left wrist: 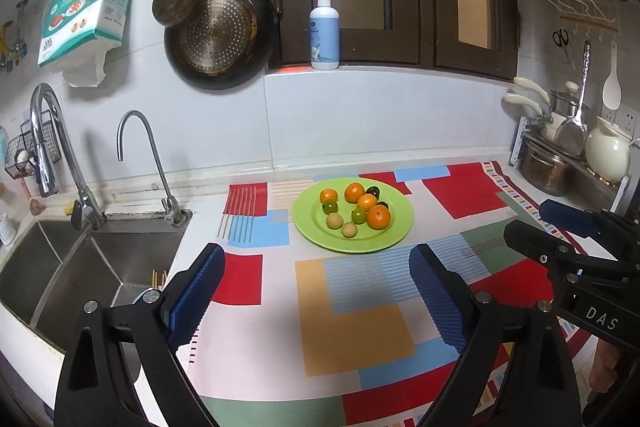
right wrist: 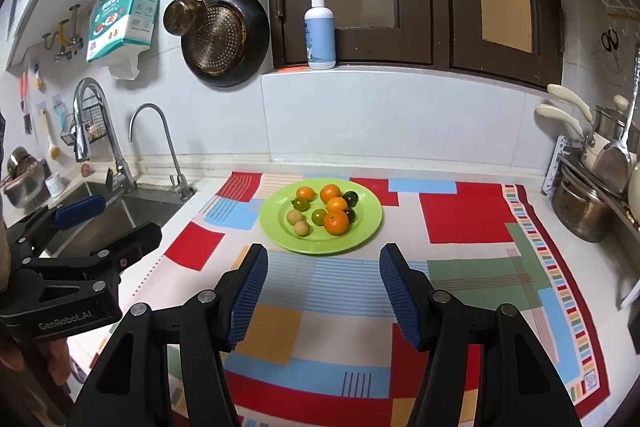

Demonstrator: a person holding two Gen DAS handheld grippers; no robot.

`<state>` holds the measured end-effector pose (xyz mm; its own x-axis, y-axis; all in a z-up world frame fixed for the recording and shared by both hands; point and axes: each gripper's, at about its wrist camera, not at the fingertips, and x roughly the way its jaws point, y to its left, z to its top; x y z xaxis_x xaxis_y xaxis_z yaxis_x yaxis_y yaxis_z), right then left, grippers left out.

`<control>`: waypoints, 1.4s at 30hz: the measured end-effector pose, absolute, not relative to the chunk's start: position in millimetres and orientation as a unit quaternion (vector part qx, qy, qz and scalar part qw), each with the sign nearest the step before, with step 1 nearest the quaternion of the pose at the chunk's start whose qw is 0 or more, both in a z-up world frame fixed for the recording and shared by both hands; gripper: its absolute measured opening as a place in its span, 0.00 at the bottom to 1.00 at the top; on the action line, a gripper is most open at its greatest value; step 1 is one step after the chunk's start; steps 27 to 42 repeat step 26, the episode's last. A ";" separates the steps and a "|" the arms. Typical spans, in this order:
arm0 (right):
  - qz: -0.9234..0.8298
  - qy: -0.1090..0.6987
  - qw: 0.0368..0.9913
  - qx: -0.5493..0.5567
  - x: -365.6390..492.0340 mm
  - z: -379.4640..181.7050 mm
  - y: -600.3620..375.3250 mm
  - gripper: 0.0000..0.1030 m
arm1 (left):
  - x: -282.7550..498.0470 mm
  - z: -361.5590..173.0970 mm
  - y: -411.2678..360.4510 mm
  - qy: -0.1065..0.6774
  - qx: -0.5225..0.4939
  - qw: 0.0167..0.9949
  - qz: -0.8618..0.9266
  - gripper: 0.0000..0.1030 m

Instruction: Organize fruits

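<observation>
The fruits sit bunched on a green plate point(right wrist: 280, 227) toward the back of the patterned cloth point(right wrist: 468, 223), and both grippers hang short of it with jaws spread wide and nothing held: the left gripper point(left wrist: 316, 295) nearer the sink point(left wrist: 100, 263), the right gripper point(right wrist: 322, 291) straight in front of the plate. The likeliest slip is a nudge: the round fruits lie touching or nearly so, and a finger pushed in for the big orange point(right wrist: 336, 221) could roll a small green one point(right wrist: 319, 216) or a pale one point(right wrist: 301, 227) over the shallow rim. A hard pinch might bruise the dark fruit point(right wrist: 350, 198). No second dish for sorting is in view. The faucet point(left wrist: 140, 155) and the pots point(right wrist: 580, 203) stand well apart from the plate.
</observation>
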<state>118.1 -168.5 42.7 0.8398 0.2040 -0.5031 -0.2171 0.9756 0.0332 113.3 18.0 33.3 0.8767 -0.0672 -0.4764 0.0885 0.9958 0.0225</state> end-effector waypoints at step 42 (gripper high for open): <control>0.110 0.262 0.959 -0.013 115.8 43.4 -169.2 0.57 | 108.4 37.1 23.6 0.236 0.019 0.971 -0.032 0.98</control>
